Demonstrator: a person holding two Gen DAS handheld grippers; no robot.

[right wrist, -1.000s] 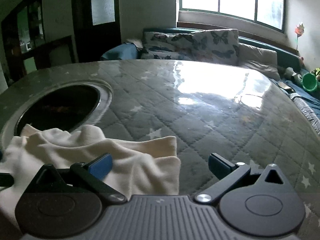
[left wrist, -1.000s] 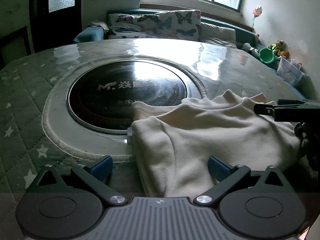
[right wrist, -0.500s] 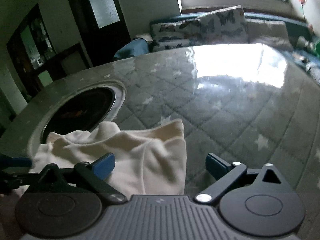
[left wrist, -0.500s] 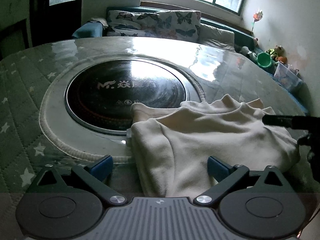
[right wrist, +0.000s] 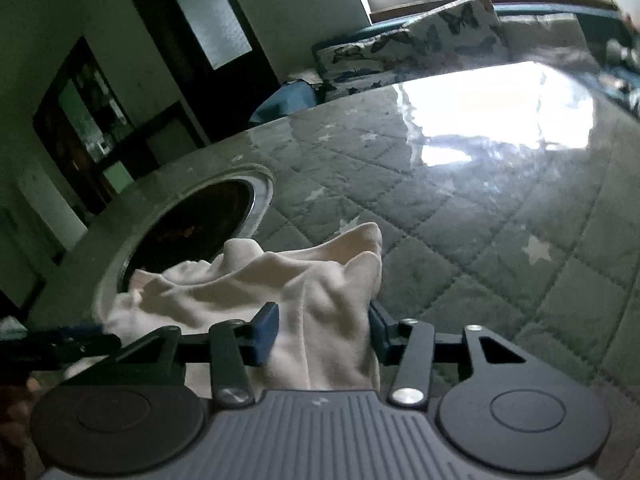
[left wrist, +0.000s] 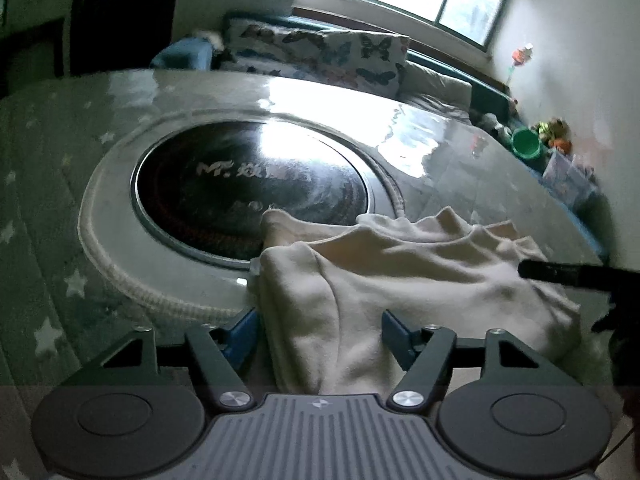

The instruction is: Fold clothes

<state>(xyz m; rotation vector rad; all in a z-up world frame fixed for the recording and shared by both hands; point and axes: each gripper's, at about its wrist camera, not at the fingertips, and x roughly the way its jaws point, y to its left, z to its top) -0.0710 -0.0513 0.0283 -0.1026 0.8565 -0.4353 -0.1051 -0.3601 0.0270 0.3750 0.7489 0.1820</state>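
A cream garment [left wrist: 400, 272] lies rumpled on the quilted table cover [left wrist: 40, 240], its far edge lapping onto a round black cooktop [left wrist: 248, 192]. My left gripper [left wrist: 320, 336] straddles the garment's near left corner. Its jaws are closing with cloth between them, and the cloth there still lies flat. The right gripper's dark finger [left wrist: 560, 272] reaches in over the garment from the right. In the right wrist view my right gripper [right wrist: 322, 332] is closing on the garment's [right wrist: 240, 280] right end. The cloth is bunched up between both pads.
The cooktop [right wrist: 192, 224] is set in a pale ring in the table. Bare quilted cover [right wrist: 480, 260] stretches to the right of the garment. Beyond the table stand a sofa with butterfly cushions [left wrist: 320, 52], a green bucket [left wrist: 527, 143] and a plastic box [left wrist: 568, 176].
Both pairs of jaws have narrowed around the garment. The right gripper has rolled and shifted over the cloth's right end, which now stands bunched up. The left gripper has barely moved.
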